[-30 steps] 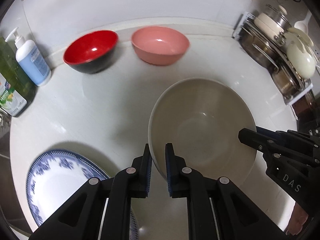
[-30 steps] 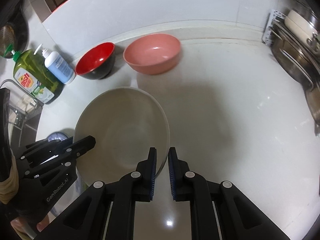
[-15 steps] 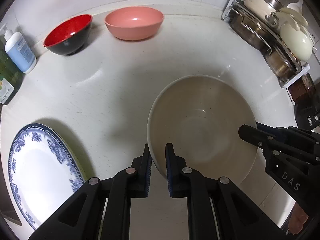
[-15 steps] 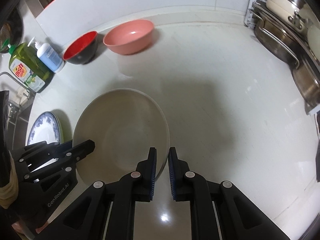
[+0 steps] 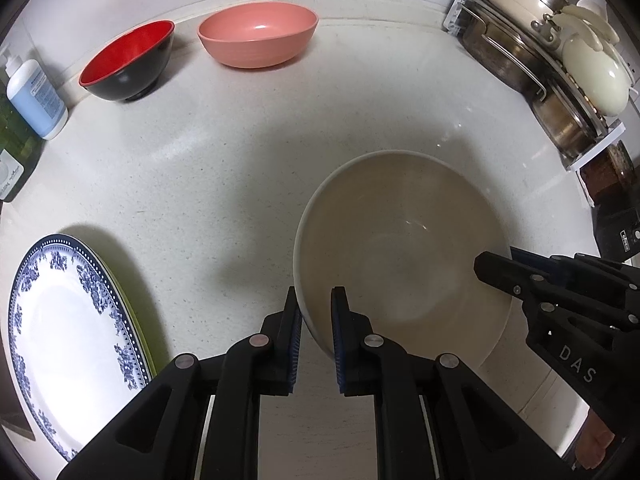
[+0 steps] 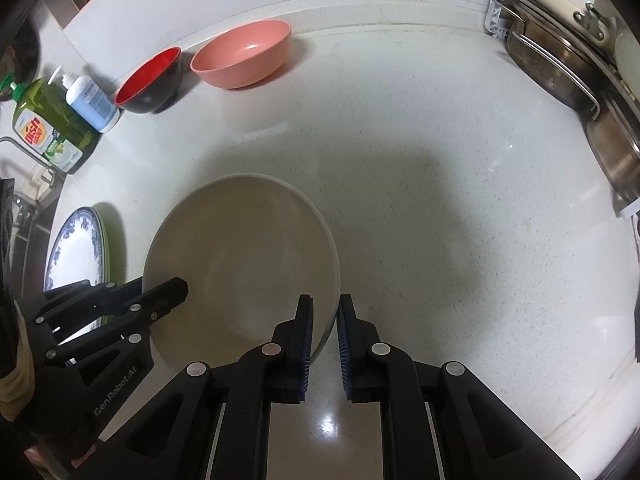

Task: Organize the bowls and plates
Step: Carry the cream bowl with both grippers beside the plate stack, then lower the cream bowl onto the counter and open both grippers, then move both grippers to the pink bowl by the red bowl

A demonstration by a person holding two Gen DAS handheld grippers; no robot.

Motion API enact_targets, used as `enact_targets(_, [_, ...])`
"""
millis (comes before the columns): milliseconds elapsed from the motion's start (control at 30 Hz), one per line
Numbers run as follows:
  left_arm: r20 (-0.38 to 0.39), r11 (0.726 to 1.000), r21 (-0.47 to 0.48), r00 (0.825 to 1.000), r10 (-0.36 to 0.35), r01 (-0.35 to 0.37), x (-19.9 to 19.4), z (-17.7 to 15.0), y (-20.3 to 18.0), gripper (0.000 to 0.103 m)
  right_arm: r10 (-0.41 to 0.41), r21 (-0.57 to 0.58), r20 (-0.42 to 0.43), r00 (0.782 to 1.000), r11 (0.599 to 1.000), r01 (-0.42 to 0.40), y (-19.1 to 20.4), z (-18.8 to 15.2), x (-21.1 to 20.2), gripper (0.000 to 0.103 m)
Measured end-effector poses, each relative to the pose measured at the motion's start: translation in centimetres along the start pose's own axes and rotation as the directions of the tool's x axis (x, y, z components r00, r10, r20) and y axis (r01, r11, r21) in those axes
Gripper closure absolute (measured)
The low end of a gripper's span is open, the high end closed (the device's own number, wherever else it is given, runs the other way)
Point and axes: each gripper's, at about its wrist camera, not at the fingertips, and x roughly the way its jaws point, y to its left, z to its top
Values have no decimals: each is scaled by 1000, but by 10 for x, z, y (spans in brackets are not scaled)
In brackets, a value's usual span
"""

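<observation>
A large beige bowl (image 5: pixel 400 248) is held between both grippers over the white counter. My left gripper (image 5: pixel 315 312) is shut on its left rim; my right gripper (image 6: pixel 324 320) is shut on its right rim. The bowl also shows in the right wrist view (image 6: pixel 240 256). A pink bowl (image 5: pixel 258 34) and a red-and-black bowl (image 5: pixel 128 62) stand at the back by the wall. A blue-patterned white plate (image 5: pixel 68 340) lies at the left on a green plate.
Soap bottles (image 6: pixel 52 120) stand at the back left near the sink. A rack with metal pots and lids (image 5: pixel 560 68) fills the right side. A dark appliance (image 5: pixel 616 228) sits at the right edge. The counter (image 6: pixel 440 220) stretches between bowl and rack.
Both grippers have carried the beige bowl back toward the front of the counter. The pink and red bowls now look farther away, and the plate is more fully in view.
</observation>
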Motion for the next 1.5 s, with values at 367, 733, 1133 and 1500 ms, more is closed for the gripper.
enact_targets(367, [3, 1000, -16, 1000, -1, 1, -2, 0, 0, 85, 17, -15, -6, 1000, 1000, -17, -3, 0, 2, 89])
enact_targets(733, [126, 996, 21, 988, 87, -90, -31, 6, 7, 41, -7, -19, 49, 999, 1000, 8, -3, 2, -12, 72])
enact_targets(1133, [218, 992, -38, 968, 123, -117, -64, 47, 43, 30, 14, -27, 142, 990, 1000, -10, 12, 35, -33, 71])
enact_targets(1500, [249, 989, -82, 959, 137, -121, -69, 101, 72, 28, 36, -83, 212, 977, 996, -19, 34, 94, -39, 71])
